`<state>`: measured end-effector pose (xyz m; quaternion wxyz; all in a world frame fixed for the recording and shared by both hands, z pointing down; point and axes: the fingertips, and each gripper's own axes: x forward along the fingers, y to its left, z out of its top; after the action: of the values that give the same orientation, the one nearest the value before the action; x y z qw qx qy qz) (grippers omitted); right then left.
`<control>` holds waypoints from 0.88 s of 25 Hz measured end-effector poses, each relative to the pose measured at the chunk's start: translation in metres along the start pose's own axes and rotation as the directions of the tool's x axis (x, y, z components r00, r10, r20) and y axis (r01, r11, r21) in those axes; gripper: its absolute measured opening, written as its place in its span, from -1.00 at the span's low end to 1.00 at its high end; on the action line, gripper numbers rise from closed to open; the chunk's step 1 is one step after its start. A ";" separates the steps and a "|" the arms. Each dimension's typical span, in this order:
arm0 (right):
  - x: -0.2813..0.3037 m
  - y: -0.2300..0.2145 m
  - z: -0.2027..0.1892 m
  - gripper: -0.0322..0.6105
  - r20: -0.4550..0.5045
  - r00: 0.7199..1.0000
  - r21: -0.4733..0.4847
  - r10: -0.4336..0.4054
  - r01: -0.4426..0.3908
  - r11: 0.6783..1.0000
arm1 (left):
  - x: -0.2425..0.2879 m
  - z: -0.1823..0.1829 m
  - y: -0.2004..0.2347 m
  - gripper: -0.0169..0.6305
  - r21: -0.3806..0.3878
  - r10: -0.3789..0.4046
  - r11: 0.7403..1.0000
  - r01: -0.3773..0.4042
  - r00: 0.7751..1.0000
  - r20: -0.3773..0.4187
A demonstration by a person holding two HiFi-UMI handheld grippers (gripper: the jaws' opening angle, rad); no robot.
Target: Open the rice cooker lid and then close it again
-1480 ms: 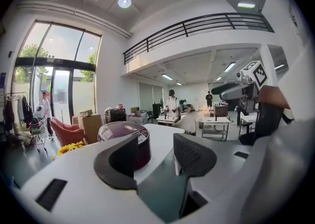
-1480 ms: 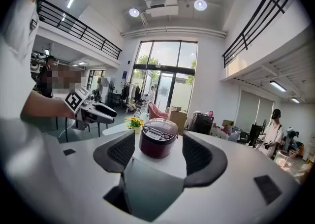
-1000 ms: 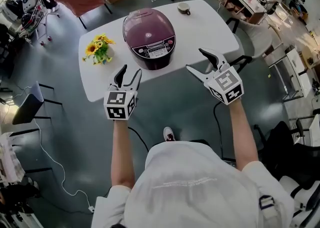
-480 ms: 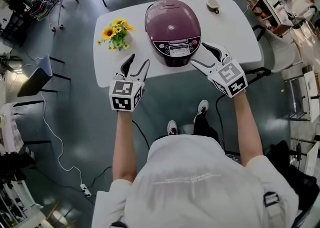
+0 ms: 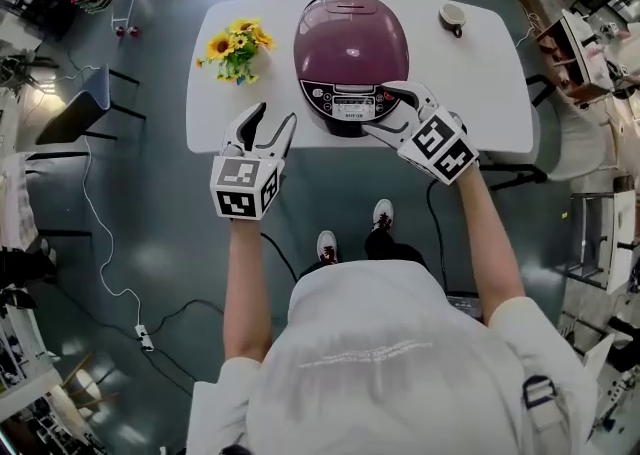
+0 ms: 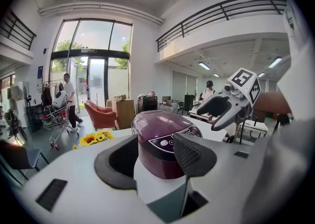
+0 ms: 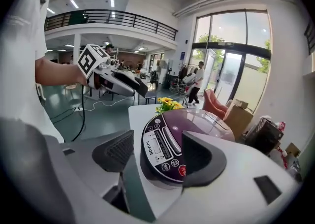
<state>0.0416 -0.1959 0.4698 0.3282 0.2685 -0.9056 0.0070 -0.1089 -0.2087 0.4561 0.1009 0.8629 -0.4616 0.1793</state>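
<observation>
A purple rice cooker (image 5: pixel 351 55) with its lid down stands in the middle of the white table (image 5: pixel 490 63); its control panel (image 5: pixel 347 105) faces the person. In the head view my right gripper (image 5: pixel 391 111) is open at the cooker's front right, jaws either side of the panel's right edge, nothing gripped. My left gripper (image 5: pixel 271 129) is open at the table's near edge, left of the cooker and apart from it. The left gripper view shows the cooker (image 6: pixel 165 137) beyond the open jaws (image 6: pixel 156 156). In the right gripper view the panel (image 7: pixel 162 149) lies between the spread jaws (image 7: pixel 158 154).
A bunch of sunflowers (image 5: pixel 236 47) lies on the table's left part and a cup (image 5: pixel 453 15) stands at the far right. Chairs (image 5: pixel 70 115) and a floor cable (image 5: pixel 105 263) are to the left; desks (image 5: pixel 590 33) are to the right.
Both grippers came forward toward the table. The right one swung in and down to the cooker's front panel; the left reached the table's near edge. The cooker's lid stays down.
</observation>
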 end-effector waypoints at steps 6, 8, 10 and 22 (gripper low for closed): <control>0.018 0.004 -0.015 0.09 -0.059 0.984 -0.043 0.166 -0.168 0.985 | 0.008 -0.011 -0.014 -0.20 -0.066 0.038 0.997 -0.040 0.999 -0.021; 0.023 0.006 -0.018 0.09 -0.077 0.975 -0.065 0.207 -0.212 0.975 | 0.010 -0.014 -0.017 -0.20 -0.080 0.048 0.996 -0.050 0.998 -0.028; 0.030 0.008 -0.020 0.09 -0.102 0.966 -0.100 0.238 -0.248 0.964 | 0.011 -0.018 -0.018 -0.20 -0.088 0.057 0.994 -0.060 0.998 -0.037; 0.063 0.017 -0.033 0.23 -0.224 0.933 -0.151 0.281 -0.317 0.936 | 0.013 -0.032 -0.017 -0.20 -0.136 0.032 0.990 -0.034 0.999 -0.019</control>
<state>0.0128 -0.2055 0.5364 0.4354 0.0934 -0.8954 -0.0001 -0.0949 -0.1981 0.4900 0.1607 0.8447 -0.4861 0.1562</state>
